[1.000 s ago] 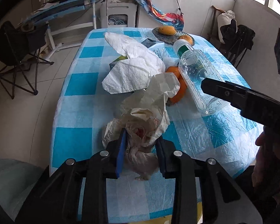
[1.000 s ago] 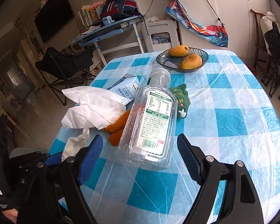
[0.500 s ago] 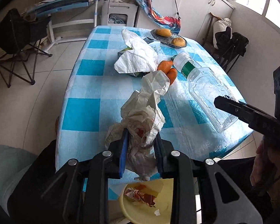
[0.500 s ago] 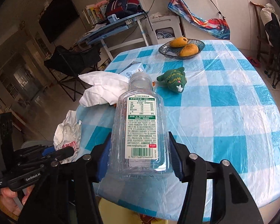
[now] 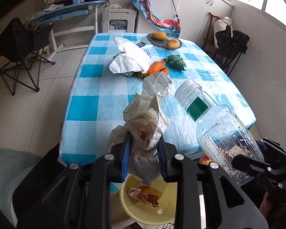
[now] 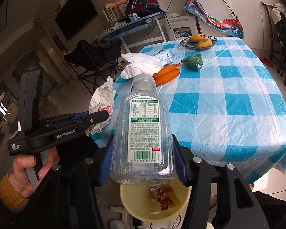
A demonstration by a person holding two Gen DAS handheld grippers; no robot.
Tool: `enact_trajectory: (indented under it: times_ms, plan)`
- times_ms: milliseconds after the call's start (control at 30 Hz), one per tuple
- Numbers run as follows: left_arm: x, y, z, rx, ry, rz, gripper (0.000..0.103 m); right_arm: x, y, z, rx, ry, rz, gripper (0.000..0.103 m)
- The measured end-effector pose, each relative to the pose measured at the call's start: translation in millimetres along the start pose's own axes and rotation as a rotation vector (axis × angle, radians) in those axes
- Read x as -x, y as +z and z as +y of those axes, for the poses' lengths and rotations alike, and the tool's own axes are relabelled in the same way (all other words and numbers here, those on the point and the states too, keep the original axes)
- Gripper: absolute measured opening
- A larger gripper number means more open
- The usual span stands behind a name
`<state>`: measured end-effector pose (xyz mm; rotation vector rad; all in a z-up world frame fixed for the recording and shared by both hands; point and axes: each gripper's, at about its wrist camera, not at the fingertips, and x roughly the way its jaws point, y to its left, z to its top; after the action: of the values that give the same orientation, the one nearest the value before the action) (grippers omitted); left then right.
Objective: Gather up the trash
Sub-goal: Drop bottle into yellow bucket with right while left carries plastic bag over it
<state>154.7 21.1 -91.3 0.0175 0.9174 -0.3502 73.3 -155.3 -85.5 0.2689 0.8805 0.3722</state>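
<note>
My left gripper (image 5: 143, 152) is shut on a crumpled white wrapper (image 5: 148, 114) and holds it above a yellow bin (image 5: 143, 215) that has a red-brown wrapper inside. My right gripper (image 6: 141, 162) is shut on a clear plastic bottle (image 6: 143, 129) with a green-and-white label, also over the yellow bin (image 6: 127, 204). The bottle (image 5: 219, 126) shows at the right of the left wrist view. The left gripper with the wrapper (image 6: 103, 99) shows at the left of the right wrist view. Both are off the near edge of the table (image 5: 97, 105).
On the blue-checked table lie a white tissue (image 5: 131, 59), two carrots (image 5: 158, 67), a green toy (image 5: 176, 62), a carton (image 5: 145, 47) and a bowl of mangoes (image 5: 165, 39). A folding chair (image 5: 15, 47) stands left; another chair (image 5: 232, 43) right.
Both grippers pulled back off the table toward me, carrying the wrapper and the bottle. The right gripper closed on the bottle. The yellow bin has come into view below.
</note>
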Motion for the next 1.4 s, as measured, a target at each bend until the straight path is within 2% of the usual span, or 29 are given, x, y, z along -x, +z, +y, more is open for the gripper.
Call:
enact_trajectory:
  times_ms: [333, 967, 1200, 1300, 1400]
  plan:
    - [16, -13, -7, -0.011, 0.005, -0.006, 0.025, -9, -40, 11, 0.033, 0.014, 0.095, 0.055]
    - [34, -26, -22, -0.041, -0.001, -0.013, 0.025, -12, -59, 20, 0.055, 0.022, 0.139, 0.055]
    - [23, -43, -27, -0.025, -0.048, 0.047, 0.025, -38, -62, 19, 0.066, -0.009, 0.173, 0.055]
    - [14, -53, -29, -0.025, -0.057, 0.088, 0.025, -43, -63, 13, 0.053, -0.027, 0.175, 0.066]
    - [4, -62, -26, -0.008, -0.067, 0.136, 0.026, -40, -66, 9, 0.052, -0.050, 0.168, 0.070]
